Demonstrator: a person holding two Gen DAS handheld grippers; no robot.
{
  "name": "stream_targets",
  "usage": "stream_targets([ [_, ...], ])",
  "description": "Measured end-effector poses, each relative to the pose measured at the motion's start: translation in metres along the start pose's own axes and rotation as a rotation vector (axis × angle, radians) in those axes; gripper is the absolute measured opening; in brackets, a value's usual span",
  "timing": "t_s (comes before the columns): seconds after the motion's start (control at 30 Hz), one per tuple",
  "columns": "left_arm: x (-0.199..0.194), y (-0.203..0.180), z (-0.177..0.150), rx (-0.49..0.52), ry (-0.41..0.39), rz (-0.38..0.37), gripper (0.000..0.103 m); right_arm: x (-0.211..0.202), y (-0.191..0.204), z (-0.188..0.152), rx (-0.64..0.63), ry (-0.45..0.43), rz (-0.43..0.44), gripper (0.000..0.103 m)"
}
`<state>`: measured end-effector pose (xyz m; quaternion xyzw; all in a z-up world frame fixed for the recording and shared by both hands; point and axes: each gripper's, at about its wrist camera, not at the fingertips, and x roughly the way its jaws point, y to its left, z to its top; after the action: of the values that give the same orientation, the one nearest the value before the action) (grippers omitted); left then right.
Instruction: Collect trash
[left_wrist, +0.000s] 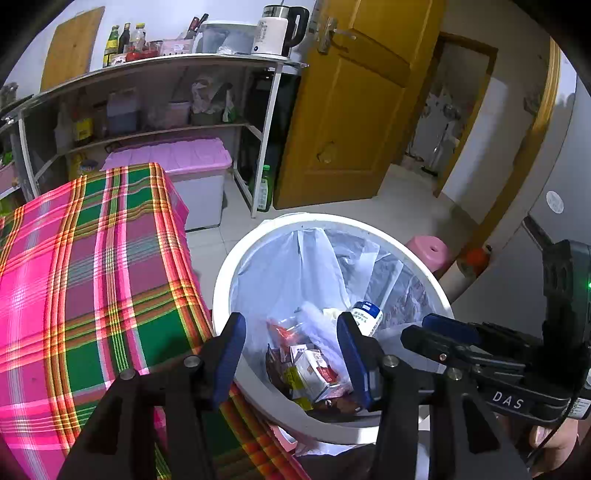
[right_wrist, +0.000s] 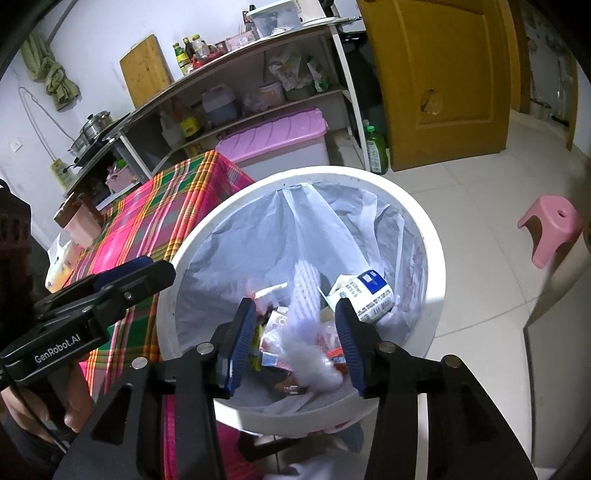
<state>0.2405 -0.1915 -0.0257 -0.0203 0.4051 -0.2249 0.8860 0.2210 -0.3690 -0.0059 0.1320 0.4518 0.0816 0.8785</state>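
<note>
Grippers left (left_wrist: 291, 354), right (right_wrist: 295, 343) over bin (right_wrist: 428, 236) — jaws spread, nothing held.

The left gripper (left_wrist: 291, 354) points forward and down, and its two blue-padded fingers (left_wrist: 231, 354) stand wide apart with nothing between them. The right gripper (right_wrist: 295, 341) is also spread wide and holds nothing. The two grippers are side by side, near each other, each one visible at the edge of the other's view.
</note>
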Motion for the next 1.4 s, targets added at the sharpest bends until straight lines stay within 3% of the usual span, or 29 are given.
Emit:
stream_targets([
  [0.63,-0.054,0.001,-0.022,-0.003,-0.066,0.037,0.051,-0.038,0.032,-0.014,-0.060,-0.065,-0.007,0.046],
  [1.4,-0.140,0.002,-0.081,-0.028,-0.151,0.132,0.051,-0.091,0.082,-0.067,-0.161,-0.121,0.000,0.046],
])
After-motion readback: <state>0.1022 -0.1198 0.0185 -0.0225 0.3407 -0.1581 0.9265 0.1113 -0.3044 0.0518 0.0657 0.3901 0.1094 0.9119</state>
